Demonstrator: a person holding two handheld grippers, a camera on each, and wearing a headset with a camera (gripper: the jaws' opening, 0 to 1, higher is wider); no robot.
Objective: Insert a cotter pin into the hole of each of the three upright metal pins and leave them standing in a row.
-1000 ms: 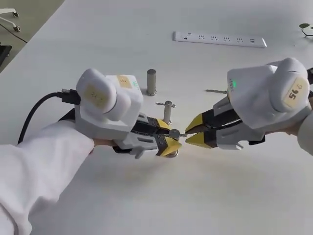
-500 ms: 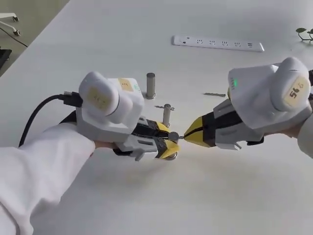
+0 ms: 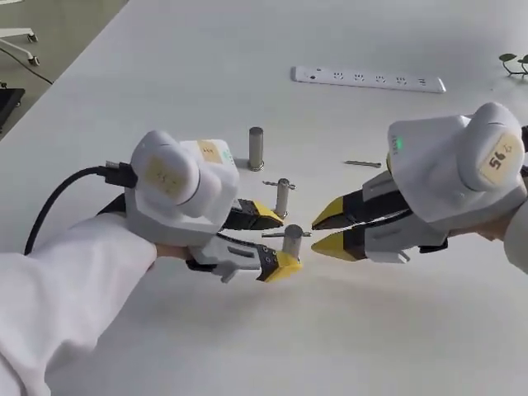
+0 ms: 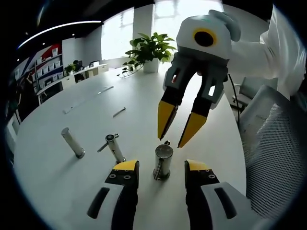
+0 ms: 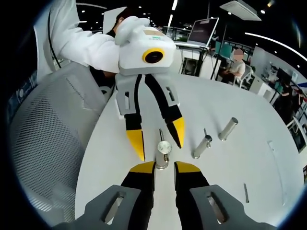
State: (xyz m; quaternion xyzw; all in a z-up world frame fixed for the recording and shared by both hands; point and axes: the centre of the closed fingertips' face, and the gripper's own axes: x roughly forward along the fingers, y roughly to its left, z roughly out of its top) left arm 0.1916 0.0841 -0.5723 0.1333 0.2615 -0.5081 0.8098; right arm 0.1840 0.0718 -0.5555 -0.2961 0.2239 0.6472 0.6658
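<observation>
**Inspector:** What has changed at the near metal pin (image 3: pixel 292 241)?

**Assistant:** Both tools have let go. Half a second ago the left hand-held gripper (image 3: pixel 285 242) was clamped on that pin and the right hand-held gripper (image 3: pixel 317 234) was closed on the end of the near cotter pin (image 3: pixel 275 234). Now the left jaws stand wide, one on each side of the pin and touching nothing. The right jaws are narrowly parted and empty, with their tips just beside the pin's head.

**Inspector:** And the pin itself?

**Assistant:** It stands upright on the bench (image 3: pixel 247 346), unsupported, with the near cotter pin lying crosswise through its top. I read it as seated, though I cannot tell how far through it sits.

**Inspector:** Standing of the task?

**Assistant:** The middle metal pin (image 3: pixel 282 198) also carries a cotter pin, the middle cotter pin (image 3: pixel 278 184). The far metal pin (image 3: pixel 256 148) shows none. A loose cotter pin (image 3: pixel 363 163) lies on the bench, well apart from it to the right. Two of three look done, and the three pins stand in a rough line running away from the person.

**Inspector:** Any writing?

**Assistant:** A pale label (image 3: pixel 496 159) on the right hand-held gripper bears two digits — "56" or "95", depending on which way up it is meant to be read. The patch (image 3: pixel 167 165) on the left hand-held gripper is too faint to read. The power strip (image 3: pixel 367 79) at the far side shows no legible marking.
</observation>
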